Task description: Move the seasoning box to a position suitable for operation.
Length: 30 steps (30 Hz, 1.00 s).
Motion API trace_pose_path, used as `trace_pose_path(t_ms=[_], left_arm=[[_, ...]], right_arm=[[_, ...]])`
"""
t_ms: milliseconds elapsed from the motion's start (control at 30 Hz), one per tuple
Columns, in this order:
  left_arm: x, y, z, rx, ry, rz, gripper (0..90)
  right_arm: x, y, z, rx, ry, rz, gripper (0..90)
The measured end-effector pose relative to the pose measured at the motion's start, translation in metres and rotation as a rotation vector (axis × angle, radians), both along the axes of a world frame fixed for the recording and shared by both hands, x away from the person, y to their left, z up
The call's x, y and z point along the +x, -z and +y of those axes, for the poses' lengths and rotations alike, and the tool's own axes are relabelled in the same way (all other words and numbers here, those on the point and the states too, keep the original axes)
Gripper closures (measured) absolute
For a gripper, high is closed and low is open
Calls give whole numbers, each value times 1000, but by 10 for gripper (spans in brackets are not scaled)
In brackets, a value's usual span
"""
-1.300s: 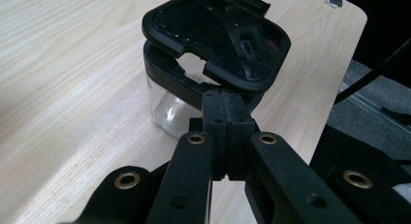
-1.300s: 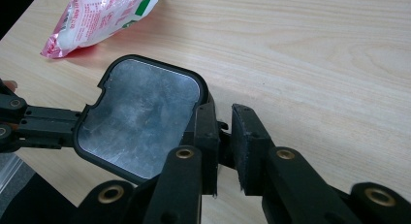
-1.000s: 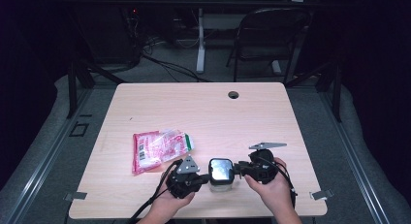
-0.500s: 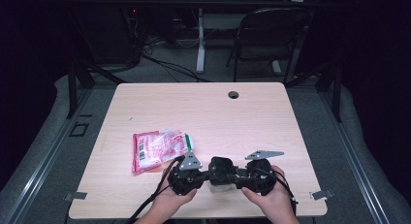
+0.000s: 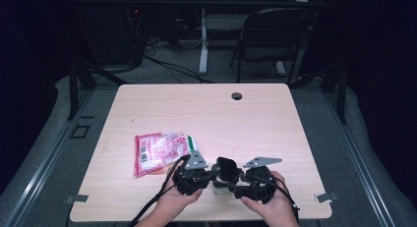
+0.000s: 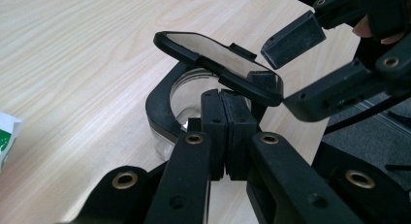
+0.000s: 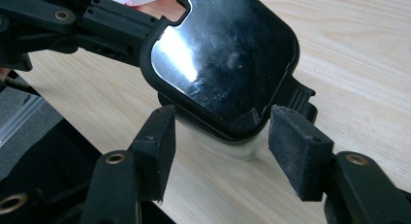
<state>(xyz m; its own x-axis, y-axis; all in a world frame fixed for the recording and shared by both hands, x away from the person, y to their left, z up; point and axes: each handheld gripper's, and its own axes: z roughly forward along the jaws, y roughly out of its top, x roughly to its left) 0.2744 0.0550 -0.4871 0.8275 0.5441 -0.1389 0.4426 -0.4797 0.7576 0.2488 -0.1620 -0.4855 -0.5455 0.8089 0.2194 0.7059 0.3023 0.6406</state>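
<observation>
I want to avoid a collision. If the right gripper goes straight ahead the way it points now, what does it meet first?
Most likely the clear container with its raised black lid: it stands just ahead of the right gripper, between its open jaws. Depth is hard to judge.

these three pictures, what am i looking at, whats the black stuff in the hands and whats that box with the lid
A person sits at a wooden table and holds a hand-operated gripper in each hand, with two black fingers on each. The high view is from a camera above the table. The other two come from cameras riding on the grippers, looking along their fingers.

On the table lie a pink and white packet and, between the grippers, a small clear container with a black rim and a hinged black lid, now tilted open.

The left gripper is shut on the container's black rim. The right gripper has just been opening; its fingers stand apart on either side of the lid's front edge, not pressing it.
</observation>
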Motion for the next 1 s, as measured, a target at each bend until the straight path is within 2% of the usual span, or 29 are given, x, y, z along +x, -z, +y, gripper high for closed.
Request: trace_pose_path(t_ms=[167,300,533,767,867,1000], left_arm=[[0,-3,-2,0,6,-5,881],[1,-2,-3,4,7,-8,877],[2,0,-2,4,-2,-17,849],[10,7,4,-2,-38,-3,755],[15,10,6,16,-56,-14,714],[22,15,7,7,-72,-15,645]], right_arm=[[0,3,5,-34,-3,-5,401],[1,4,9,-65,6,-27,398],[3,6,7,-32,28,-34,401],[4,6,6,-30,27,-29,402],[3,6,6,-25,31,-32,403],[3,7,6,-21,30,-35,403]])
